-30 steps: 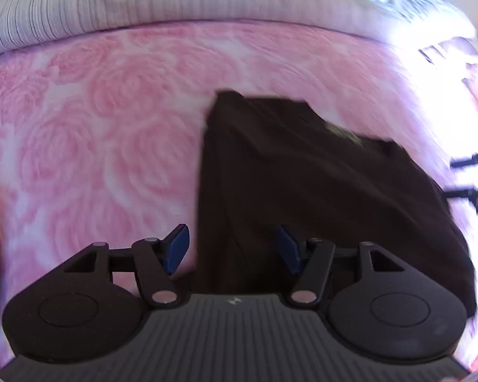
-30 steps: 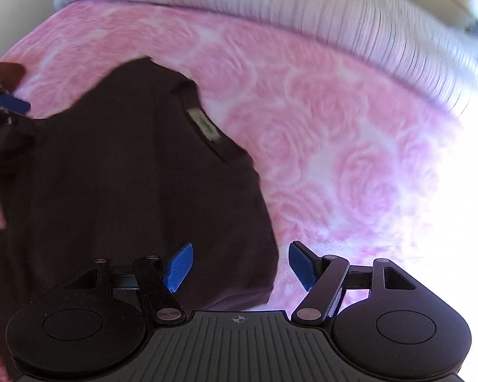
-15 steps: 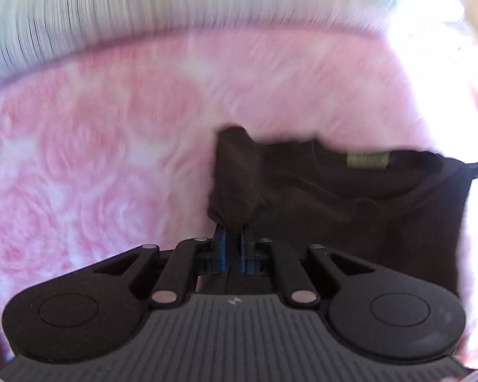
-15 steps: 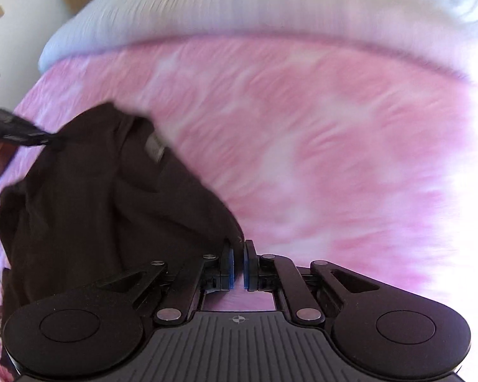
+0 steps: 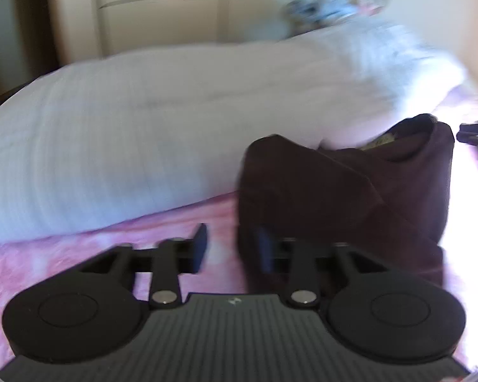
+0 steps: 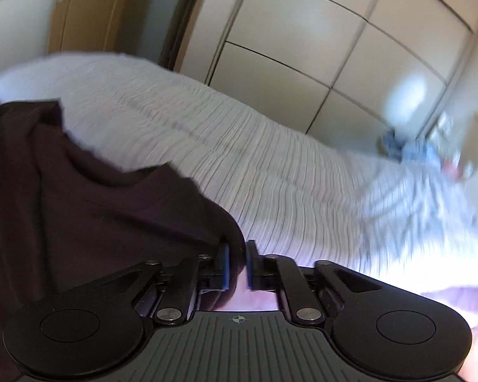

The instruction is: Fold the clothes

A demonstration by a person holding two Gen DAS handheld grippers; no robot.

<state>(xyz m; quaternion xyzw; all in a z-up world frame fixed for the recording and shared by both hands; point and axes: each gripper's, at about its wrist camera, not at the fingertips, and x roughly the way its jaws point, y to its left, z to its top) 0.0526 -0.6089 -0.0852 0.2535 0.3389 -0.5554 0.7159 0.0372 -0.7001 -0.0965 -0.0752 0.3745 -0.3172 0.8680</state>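
A dark maroon shirt (image 5: 350, 191) hangs lifted above the pink rose-patterned bedspread (image 5: 63, 254), its collar and label up near the right. My left gripper (image 5: 231, 248) is open; the shirt's edge drapes over its right finger (image 5: 264, 248) and none lies between the jaws. In the right wrist view the same shirt (image 6: 95, 216) fills the left side. My right gripper (image 6: 237, 265) is shut on the shirt's edge, cloth pinched between the blue pads. The right gripper also shows at the far right of the left wrist view (image 5: 474, 133).
A white striped duvet (image 5: 175, 127) lies bunched across the bed behind the shirt; it also shows in the right wrist view (image 6: 271, 175). Cream wardrobe doors (image 6: 318, 47) stand behind the bed. Blurred clutter (image 6: 430, 152) sits at the far right.
Both grippers closed on the shirt and lifted it off the bed, views tilting up toward the duvet and wardrobe. The left gripper has since opened; the right one still holds.
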